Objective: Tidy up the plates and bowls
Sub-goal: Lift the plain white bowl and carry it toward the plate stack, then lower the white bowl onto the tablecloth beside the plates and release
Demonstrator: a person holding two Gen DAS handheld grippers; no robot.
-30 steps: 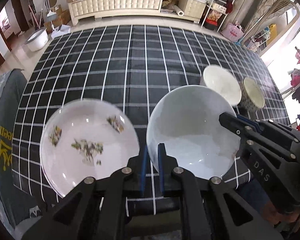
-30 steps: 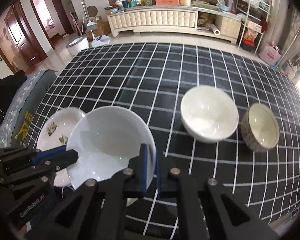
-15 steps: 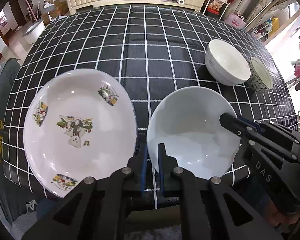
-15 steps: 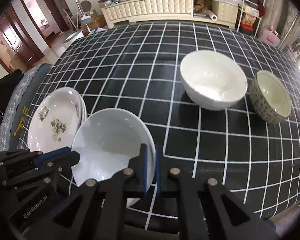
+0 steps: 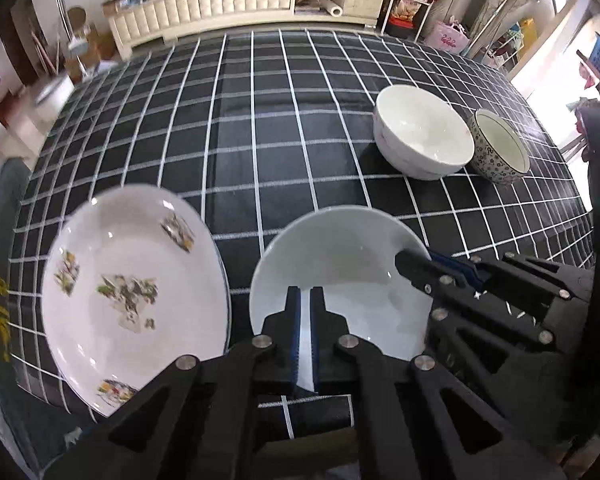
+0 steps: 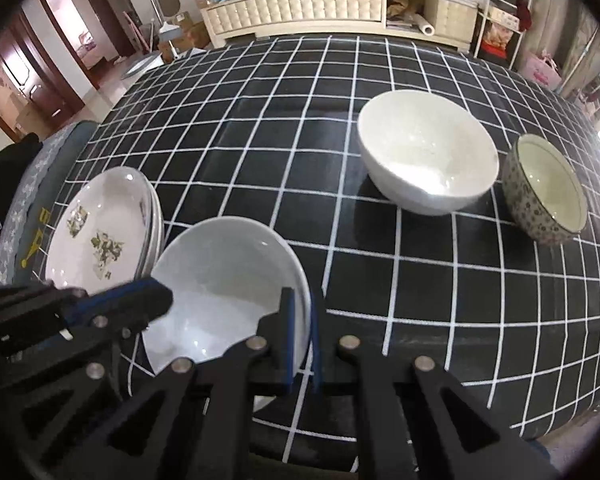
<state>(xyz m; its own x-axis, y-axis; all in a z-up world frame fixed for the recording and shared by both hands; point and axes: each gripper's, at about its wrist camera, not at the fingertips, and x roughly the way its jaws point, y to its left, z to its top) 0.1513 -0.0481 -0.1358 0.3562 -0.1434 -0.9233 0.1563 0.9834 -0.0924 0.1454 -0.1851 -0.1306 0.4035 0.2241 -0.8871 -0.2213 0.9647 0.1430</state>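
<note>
A plain white deep plate (image 5: pixel 340 272) is held at the table's near edge by both grippers. My left gripper (image 5: pixel 305 336) is shut on its near rim. My right gripper (image 6: pixel 302 340) is shut on its right rim and shows in the left wrist view (image 5: pixel 440 268). To its left sits a flowered white plate (image 5: pixel 132 280), which in the right wrist view (image 6: pixel 100 232) tops a small stack. A large white bowl (image 6: pixel 426 164) and a small patterned bowl (image 6: pixel 546 188) stand at the right.
The table has a black cloth with a white grid (image 6: pixel 260 140). A dark cushioned seat (image 6: pixel 16 208) lies off the left edge. A cream cabinet (image 6: pixel 320 8) and shelves stand beyond the far edge.
Both grippers have carried the plain plate forward and lower over the table, beside the flowered plate. The bowls look nearer. Both grips are unchanged.
</note>
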